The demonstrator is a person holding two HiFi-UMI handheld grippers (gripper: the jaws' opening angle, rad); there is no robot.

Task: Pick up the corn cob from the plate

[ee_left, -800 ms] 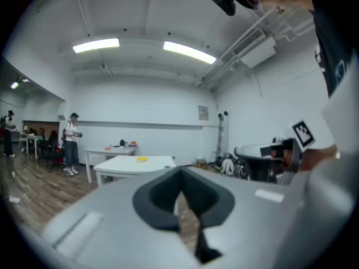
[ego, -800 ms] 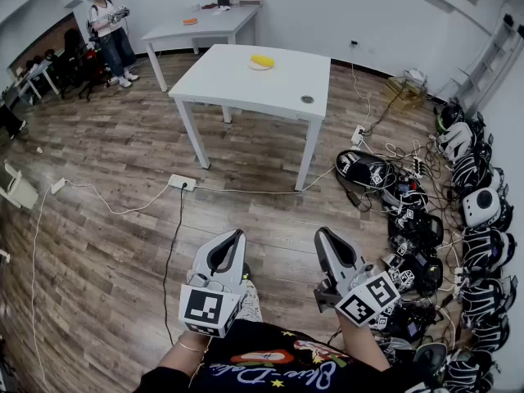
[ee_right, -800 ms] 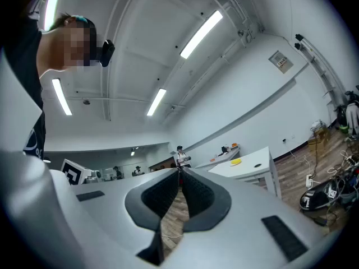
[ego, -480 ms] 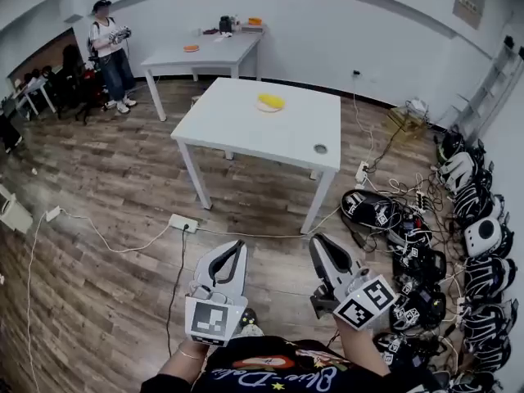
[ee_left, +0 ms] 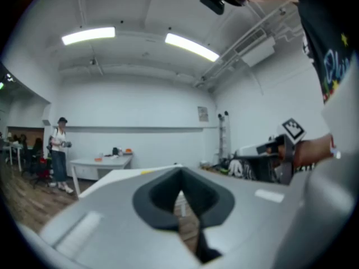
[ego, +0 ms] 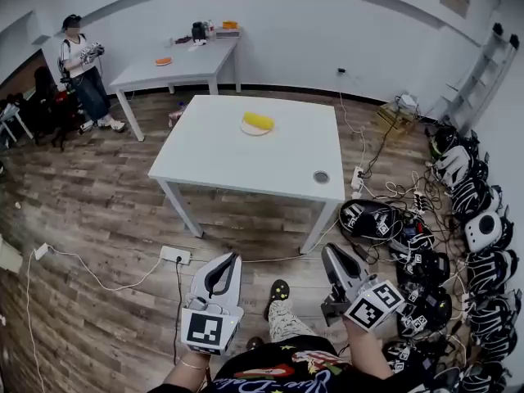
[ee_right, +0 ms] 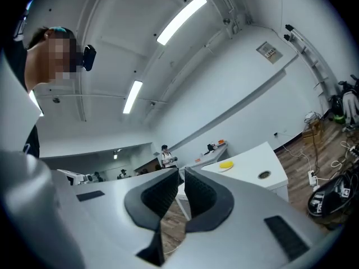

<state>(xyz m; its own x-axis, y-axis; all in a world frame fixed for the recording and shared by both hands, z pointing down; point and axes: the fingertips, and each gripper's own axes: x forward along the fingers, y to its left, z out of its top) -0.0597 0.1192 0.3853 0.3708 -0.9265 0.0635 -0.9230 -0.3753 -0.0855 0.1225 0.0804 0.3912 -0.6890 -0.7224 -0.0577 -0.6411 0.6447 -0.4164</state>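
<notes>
your left gripper [ego: 228, 259] and right gripper [ego: 331, 250] hang over the open wood floor [ego: 106, 219], jaws closed together on both, nothing held. the white tabletop [ego: 246, 166] stands ahead, well apart from them, near edge facing you. the corn cob [ego: 259, 121] lies on its plate [ego: 246, 130] towards the far edge. a heap of gear [ego: 471, 219] crowds the wall at your right; a power strip [ego: 176, 255] lies near the left gripper.
</notes>
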